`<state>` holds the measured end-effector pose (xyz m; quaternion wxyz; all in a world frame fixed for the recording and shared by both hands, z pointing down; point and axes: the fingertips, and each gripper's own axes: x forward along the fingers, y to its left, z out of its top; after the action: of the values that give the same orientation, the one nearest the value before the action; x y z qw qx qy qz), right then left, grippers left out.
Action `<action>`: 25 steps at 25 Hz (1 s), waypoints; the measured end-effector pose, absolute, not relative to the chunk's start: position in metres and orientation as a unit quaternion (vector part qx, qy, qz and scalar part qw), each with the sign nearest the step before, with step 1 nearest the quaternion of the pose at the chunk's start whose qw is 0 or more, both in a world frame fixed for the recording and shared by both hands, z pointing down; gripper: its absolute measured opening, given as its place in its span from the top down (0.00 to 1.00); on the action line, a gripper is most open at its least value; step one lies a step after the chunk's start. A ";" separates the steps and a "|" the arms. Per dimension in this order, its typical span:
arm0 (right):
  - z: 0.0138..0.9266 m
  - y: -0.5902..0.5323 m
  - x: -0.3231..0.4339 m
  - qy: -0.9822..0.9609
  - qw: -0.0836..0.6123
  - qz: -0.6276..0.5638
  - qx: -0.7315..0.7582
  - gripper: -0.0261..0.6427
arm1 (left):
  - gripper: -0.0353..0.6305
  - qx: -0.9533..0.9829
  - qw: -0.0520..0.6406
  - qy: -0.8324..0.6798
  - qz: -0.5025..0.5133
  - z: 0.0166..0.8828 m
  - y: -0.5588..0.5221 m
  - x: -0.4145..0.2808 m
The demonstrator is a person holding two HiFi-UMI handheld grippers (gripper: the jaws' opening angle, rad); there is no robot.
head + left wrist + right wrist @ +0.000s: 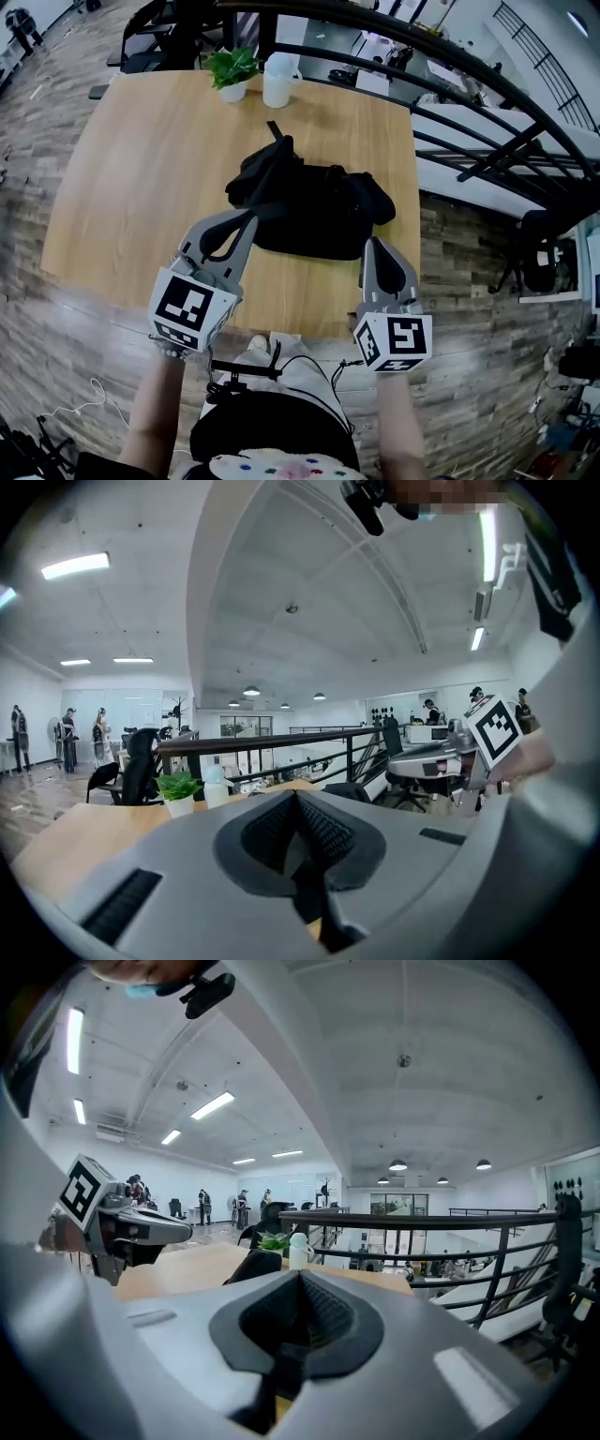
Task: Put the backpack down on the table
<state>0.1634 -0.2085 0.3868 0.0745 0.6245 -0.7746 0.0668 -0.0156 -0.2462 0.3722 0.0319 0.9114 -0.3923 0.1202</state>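
Plainly the left gripper [246, 220] and right gripper [377, 244] both have their jaws pressed together on nothing. They hang by the black backpack [314, 211], perhaps just clear of it. It lies slumped on the wooden table [141, 178], with a potted plant [232, 70] beyond.

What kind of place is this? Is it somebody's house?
Probably not a house. It looks like a big open office, likely on an upper floor: a black railing runs past the wooden table, a black office chair stands nearby, and long strip lights line the high ceiling.
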 end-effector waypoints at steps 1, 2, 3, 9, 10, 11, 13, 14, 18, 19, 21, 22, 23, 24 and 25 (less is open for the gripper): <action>0.384 -0.204 0.162 -0.775 0.070 0.068 0.624 0.95 | 0.94 0.910 0.026 -0.395 0.123 0.371 -0.241 -0.018; 0.380 -0.201 0.161 -0.776 0.062 0.069 0.624 0.95 | 0.94 0.909 0.021 -0.398 0.125 0.369 -0.236 -0.021; 0.377 -0.197 0.160 -0.776 0.054 0.071 0.624 0.95 | 0.94 0.907 0.015 -0.400 0.127 0.367 -0.231 -0.023; 0.365 -0.171 0.147 -0.779 0.055 0.058 0.622 0.95 | 0.94 0.904 0.012 -0.413 0.112 0.346 -0.201 -0.039; 0.362 -0.166 0.144 -0.779 0.058 0.050 0.622 0.95 | 0.94 0.902 0.013 -0.418 0.107 0.343 -0.197 -0.042; 0.360 -0.162 0.141 -0.780 0.061 0.043 0.621 0.95 | 0.94 0.900 0.015 -0.422 0.103 0.339 -0.194 -0.045; 0.358 -0.155 0.134 -0.784 0.071 0.034 0.616 0.95 | 0.94 0.898 0.015 -0.427 0.102 0.336 -0.188 -0.051; 0.358 -0.152 0.131 -0.786 0.074 0.033 0.613 0.95 | 0.94 0.897 0.015 -0.429 0.104 0.337 -0.185 -0.054; 0.362 -0.142 0.123 -0.789 0.075 0.040 0.609 0.95 | 0.94 0.899 0.016 -0.423 0.117 0.344 -0.171 -0.060; 0.364 -0.140 0.122 -0.790 0.075 0.044 0.608 0.95 | 0.94 0.899 0.018 -0.421 0.118 0.346 -0.168 -0.060; 0.366 -0.136 0.119 -0.792 0.075 0.049 0.604 0.95 | 0.94 0.900 0.023 -0.419 0.116 0.349 -0.163 -0.059; 0.367 -0.134 0.117 -0.793 0.075 0.051 0.602 0.95 | 0.94 0.901 0.025 -0.417 0.114 0.350 -0.160 -0.058; 0.367 -0.132 0.116 -0.794 0.075 0.052 0.601 0.95 | 0.94 0.902 0.027 -0.416 0.113 0.351 -0.158 -0.058; 0.367 -0.131 0.115 -0.794 0.073 0.053 0.601 0.95 | 0.94 0.903 0.027 -0.414 0.113 0.352 -0.156 -0.058; 0.367 -0.130 0.114 -0.795 0.071 0.055 0.600 0.95 | 0.94 0.903 0.026 -0.413 0.114 0.352 -0.154 -0.057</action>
<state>0.1136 -0.1300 0.3666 0.0707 0.5998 -0.7951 0.0550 -0.0574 -0.1543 0.3524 0.0259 0.9033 -0.4128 0.1139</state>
